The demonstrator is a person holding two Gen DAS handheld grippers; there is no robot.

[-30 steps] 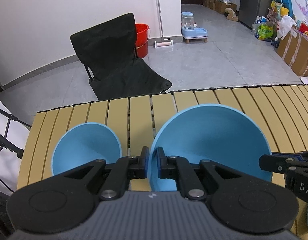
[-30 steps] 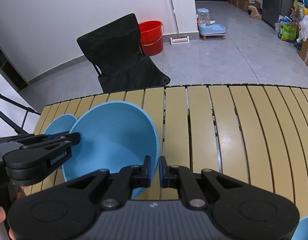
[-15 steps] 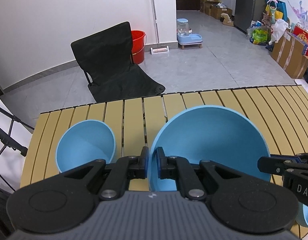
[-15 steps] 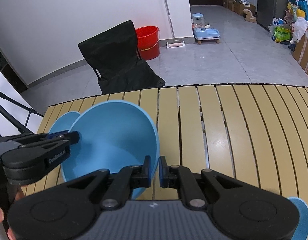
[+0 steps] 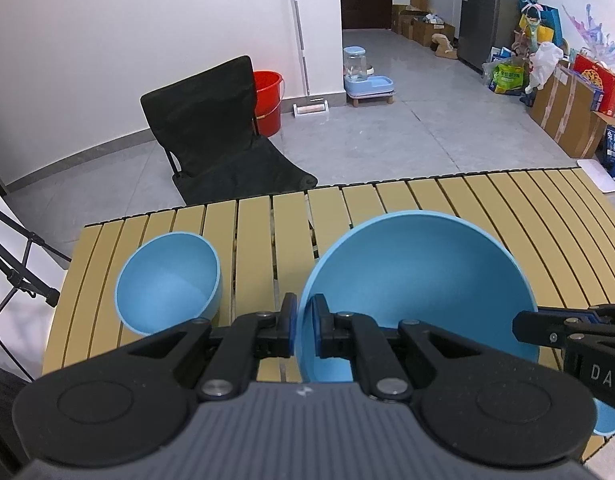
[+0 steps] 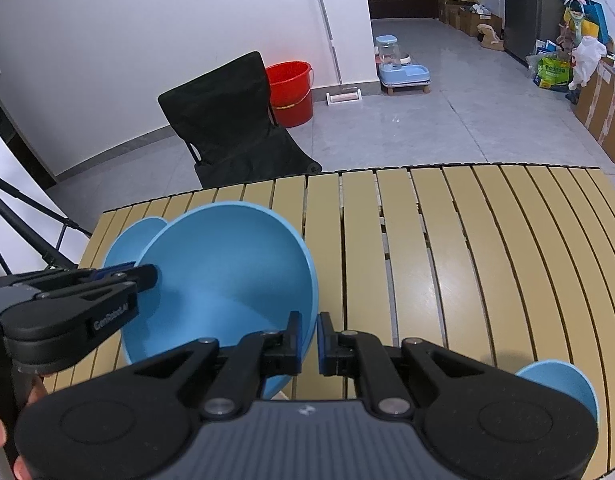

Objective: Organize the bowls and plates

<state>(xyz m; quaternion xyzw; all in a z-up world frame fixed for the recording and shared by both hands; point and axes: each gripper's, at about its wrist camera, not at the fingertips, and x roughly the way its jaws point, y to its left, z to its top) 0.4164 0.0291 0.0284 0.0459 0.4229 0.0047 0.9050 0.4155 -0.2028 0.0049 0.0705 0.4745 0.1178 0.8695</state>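
Observation:
A large blue bowl (image 5: 419,276) (image 6: 227,272) hangs tilted above the slatted yellow table (image 5: 507,208) (image 6: 447,248). My left gripper (image 5: 304,326) is shut on its left rim, and my right gripper (image 6: 308,338) is shut on its right rim. In the right wrist view the left gripper (image 6: 145,274) reaches in from the left edge. A smaller blue bowl (image 5: 169,280) (image 6: 125,240) stands on the table at the left, beside the large one. Another blue dish (image 6: 567,384) (image 5: 609,420) peeks out at the table's near right, partly hidden by the gripper bodies.
Beyond the table's far edge stand a black folding chair (image 5: 219,136), a red bucket (image 5: 269,96) and a pet water feeder (image 5: 365,76). Boxes and bags (image 5: 563,96) line the right wall. A black stand (image 5: 23,276) rises by the table's left edge.
Both grippers have lifted and drawn back with the large bowl held between them. More table and floor show, and the small bowl now sits farther off at the left.

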